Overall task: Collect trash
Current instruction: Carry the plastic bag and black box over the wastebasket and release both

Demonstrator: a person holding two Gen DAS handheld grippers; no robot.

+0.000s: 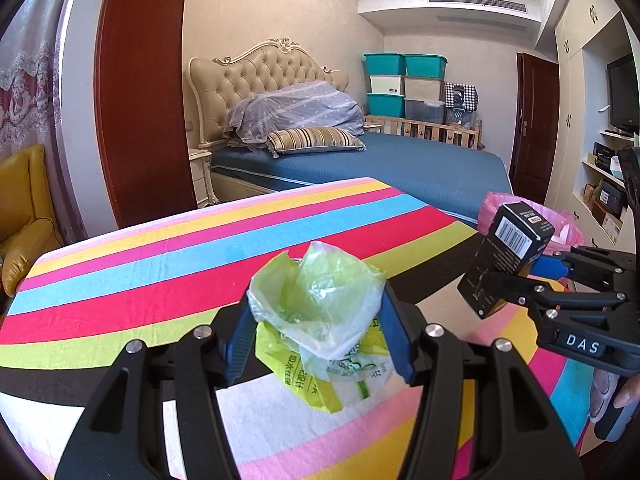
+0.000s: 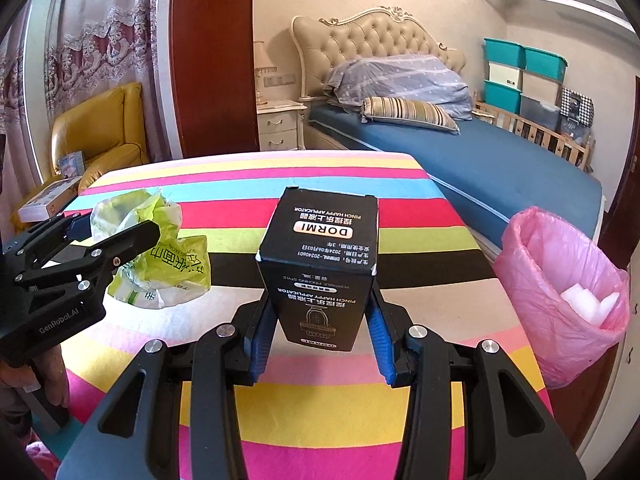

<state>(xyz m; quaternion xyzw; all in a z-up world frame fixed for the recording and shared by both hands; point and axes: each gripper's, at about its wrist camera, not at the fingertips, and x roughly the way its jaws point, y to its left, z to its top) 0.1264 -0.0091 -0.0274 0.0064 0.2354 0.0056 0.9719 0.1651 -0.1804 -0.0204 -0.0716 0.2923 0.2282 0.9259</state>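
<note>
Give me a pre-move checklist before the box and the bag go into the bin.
1. Right gripper shut on the black box: ok.
2. Left gripper shut on the green plastic bag: ok.
3. Box lifted off the striped table: ok.
4. Pink-lined bin open at the top: ok.
5. Room left in the bin: ok, only white pieces low inside.
6. Bag fully clear of the table: cannot tell.

Black grippers (image 1: 316, 336) (image 2: 320, 340) — blue ribbed finger pads (image 2: 258, 344), silver screws, white "DAS" and "GenRobot.AI" lettering.
</note>
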